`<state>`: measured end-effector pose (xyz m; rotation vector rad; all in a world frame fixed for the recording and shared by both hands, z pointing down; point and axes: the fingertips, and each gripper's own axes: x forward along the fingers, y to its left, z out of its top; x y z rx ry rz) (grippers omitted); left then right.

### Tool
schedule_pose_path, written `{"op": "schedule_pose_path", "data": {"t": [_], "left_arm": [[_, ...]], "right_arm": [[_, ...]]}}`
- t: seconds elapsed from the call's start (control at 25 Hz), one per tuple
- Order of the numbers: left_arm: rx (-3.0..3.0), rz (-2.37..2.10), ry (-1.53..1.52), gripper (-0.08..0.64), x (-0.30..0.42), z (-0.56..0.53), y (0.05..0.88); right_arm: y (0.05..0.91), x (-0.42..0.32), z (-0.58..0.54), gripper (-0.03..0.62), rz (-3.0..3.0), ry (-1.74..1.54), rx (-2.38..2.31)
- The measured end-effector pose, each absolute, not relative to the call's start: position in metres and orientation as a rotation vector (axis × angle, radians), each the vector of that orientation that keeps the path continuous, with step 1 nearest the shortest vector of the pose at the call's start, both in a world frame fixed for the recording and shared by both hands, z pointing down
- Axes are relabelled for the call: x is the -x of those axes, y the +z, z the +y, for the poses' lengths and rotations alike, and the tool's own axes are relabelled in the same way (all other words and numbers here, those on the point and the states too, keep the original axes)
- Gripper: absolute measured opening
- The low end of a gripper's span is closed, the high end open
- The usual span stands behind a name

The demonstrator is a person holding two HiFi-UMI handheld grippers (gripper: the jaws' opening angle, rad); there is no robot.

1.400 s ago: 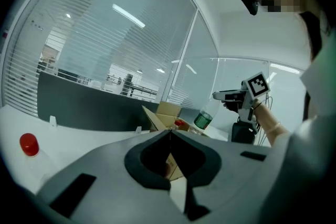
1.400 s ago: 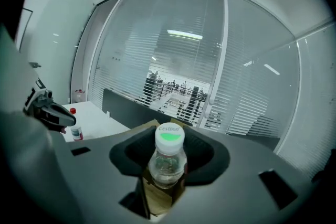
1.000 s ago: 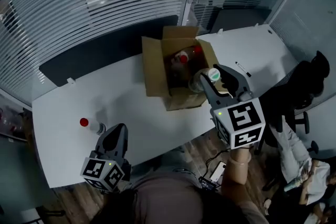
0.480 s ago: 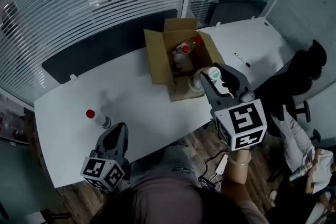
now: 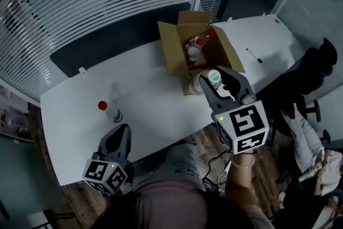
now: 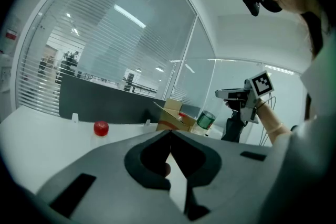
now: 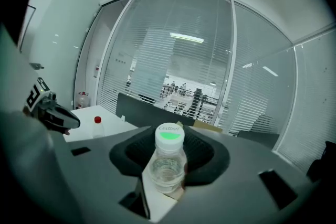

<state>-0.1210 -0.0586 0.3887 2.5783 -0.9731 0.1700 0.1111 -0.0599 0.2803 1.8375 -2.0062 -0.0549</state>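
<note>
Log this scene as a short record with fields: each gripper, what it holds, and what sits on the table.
left gripper: shut, empty; nearest thing is the red-capped bottle
right gripper: shut on the green-capped bottle, by the near side of the cardboard box
white table: bears the red-capped bottle, the cardboard box and a pen
cardboard box: open, with boxed bottles that have red caps

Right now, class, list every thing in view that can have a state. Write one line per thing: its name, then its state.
Left tongs: shut, nothing between them.
Right tongs: shut on the held bottle.
Held bottle: capped, gripped off the table.
Cardboard box: open, flaps spread.
Boxed bottles: red caps on, inside the box.
Red-capped bottle: capped, standing alone on the table.
</note>
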Motion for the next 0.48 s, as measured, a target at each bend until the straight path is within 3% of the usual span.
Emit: {"op": "schedule_pose_path", "data": {"t": [0.48], "left_arm": [[-2.517, -1.099, 0.161, 0.009, 0.177, -0.059, 0.393]], "right_arm": [[0.323, -0.031, -0.089, 0.175, -2.133, 0.016, -1.661]]}}
